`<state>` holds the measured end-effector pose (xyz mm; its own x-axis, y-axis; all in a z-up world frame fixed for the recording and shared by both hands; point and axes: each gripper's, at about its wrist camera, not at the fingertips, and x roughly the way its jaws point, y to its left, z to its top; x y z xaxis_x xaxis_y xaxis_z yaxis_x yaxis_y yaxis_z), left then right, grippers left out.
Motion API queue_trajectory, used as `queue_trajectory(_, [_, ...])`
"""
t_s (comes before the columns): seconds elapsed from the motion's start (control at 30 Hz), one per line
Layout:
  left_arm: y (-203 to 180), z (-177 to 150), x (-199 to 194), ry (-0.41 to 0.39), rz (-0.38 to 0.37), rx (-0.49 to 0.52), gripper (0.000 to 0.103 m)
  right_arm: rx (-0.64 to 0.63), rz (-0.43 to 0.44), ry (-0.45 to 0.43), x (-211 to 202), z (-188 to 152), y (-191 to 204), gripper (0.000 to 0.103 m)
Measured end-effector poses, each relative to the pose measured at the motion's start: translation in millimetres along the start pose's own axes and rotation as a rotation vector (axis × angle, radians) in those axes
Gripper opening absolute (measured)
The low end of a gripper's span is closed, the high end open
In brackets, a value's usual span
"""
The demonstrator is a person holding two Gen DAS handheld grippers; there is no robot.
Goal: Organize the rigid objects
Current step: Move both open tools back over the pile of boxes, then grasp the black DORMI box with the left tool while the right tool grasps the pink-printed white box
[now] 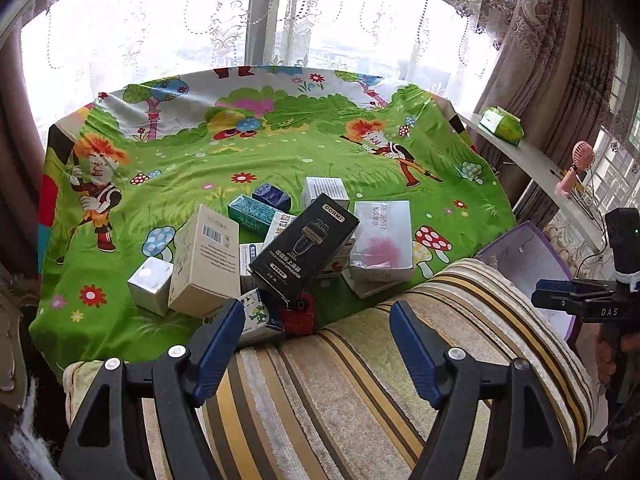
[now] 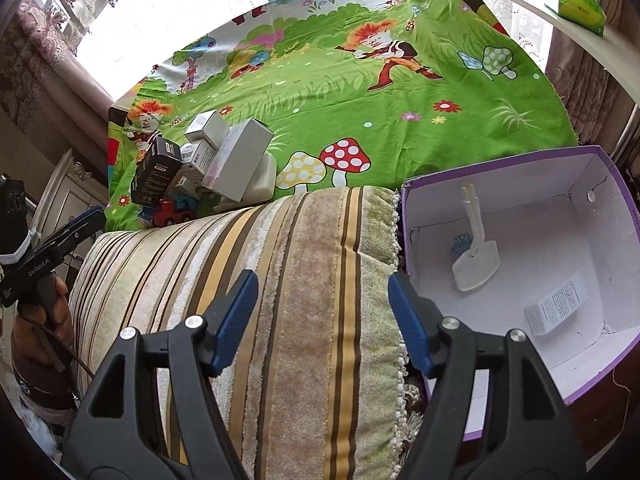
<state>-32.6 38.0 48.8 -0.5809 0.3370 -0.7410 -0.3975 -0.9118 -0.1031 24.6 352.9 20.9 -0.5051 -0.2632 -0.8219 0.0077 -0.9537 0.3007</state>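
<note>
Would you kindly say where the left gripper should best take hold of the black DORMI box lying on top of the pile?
Probably across its two long side faces near the upper end, coming down from above. The black DORMI box lies tilted on top of the other boxes, so its narrow width is exposed and should fit the open left gripper.

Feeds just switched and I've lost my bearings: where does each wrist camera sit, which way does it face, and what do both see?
Left wrist: above the striped cushion, facing the pile with the black DORMI box; open left gripper and right gripper show.
Right wrist: above the same cushion, facing the purple box; open right gripper, left gripper and hand show.
Shared: cushion, DORMI box, cartoon cloth, red toy truck.
</note>
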Motion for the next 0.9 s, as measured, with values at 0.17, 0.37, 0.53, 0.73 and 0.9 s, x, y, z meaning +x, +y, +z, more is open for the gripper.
queue_trajectory(0.17, [-6.1, 12.7, 20.5, 0.029, 0.050, 0.145, 0.079, -0.028, 0.011, 0.022, 13.7, 13.6, 13.3, 0.074])
queue_trajectory(0.37, [-1.6, 19.6, 39.9, 0.057, 0.051, 0.192, 0.079, -0.027, 0.040, 0.050, 36.0, 34.3, 28.1, 0.077])
queue_trajectory(0.53, [1.7, 24.5, 48.1, 0.064, 0.054, 0.214, 0.078, -0.039, 0.067, 0.077, 56.9, 49.3, 44.9, 0.080])
queue_trajectory(0.73, [-2.2, 27.0, 55.8, 0.073, 0.061, 0.256, 0.078, 0.004, 0.106, 0.105, 82.4, 67.7, 51.9, 0.082])
queue_trajectory(0.9, [-3.0, 27.6, 57.8, 0.077, 0.051, 0.268, 0.067, 0.070, 0.134, 0.116, 97.2, 80.2, 46.9, 0.084])
